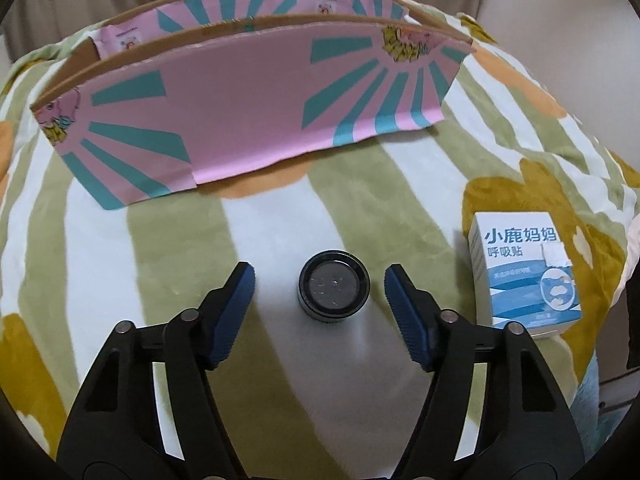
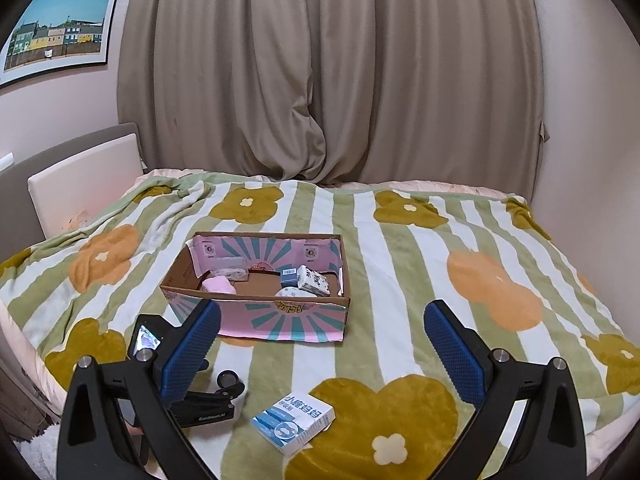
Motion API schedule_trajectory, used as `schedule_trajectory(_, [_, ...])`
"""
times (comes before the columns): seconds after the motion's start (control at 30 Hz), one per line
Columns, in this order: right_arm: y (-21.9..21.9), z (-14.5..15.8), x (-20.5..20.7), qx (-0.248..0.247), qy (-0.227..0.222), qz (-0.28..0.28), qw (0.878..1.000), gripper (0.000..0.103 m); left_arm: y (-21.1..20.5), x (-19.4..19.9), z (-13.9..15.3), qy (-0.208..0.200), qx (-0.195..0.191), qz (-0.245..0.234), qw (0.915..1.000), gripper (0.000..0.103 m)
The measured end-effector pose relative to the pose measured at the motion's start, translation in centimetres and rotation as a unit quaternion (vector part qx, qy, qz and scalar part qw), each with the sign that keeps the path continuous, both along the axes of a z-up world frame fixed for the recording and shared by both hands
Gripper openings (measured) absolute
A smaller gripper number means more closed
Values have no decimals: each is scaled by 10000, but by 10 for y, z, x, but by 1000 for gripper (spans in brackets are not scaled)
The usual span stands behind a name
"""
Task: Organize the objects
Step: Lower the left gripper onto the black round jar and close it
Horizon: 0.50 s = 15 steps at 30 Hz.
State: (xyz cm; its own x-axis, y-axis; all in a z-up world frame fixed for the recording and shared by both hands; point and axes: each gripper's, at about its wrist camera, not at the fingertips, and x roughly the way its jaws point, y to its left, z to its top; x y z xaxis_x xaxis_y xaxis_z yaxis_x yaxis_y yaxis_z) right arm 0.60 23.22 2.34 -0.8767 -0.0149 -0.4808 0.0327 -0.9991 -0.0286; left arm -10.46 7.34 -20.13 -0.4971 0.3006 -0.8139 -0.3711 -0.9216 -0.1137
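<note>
A small round black jar [image 1: 334,289] stands on the striped blanket, between the blue pads of my open left gripper [image 1: 320,286], not touched. It also shows in the right wrist view [image 2: 229,380], partly hidden behind the left gripper's body. A blue-and-white carton [image 1: 526,270] lies to the jar's right; it also shows in the right wrist view [image 2: 294,422]. The pink-and-teal cardboard box [image 1: 240,120] stands beyond the jar, and in the right wrist view [image 2: 260,322] it holds several small packets. My right gripper [image 2: 322,328] is open, empty, held above the blanket.
The flowered green-striped blanket [image 2: 400,248] covers a bed. Beige curtains [image 2: 320,72] hang behind it, a headboard [image 2: 80,184] stands at the left, and a framed picture [image 2: 56,28] hangs on the wall.
</note>
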Motion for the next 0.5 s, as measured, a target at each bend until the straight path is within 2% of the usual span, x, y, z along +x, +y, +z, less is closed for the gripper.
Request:
schedule_trajectory(0.3, [6,-3,-3,-66,-62,-33,10000,102,7,-5,-10,-173,9,-121,9998,42])
schedule_trajectory(0.5, [10,-6,-5,-89,-107,-70,9999,102,7,-6,-15,-232,21,-165,9996,33])
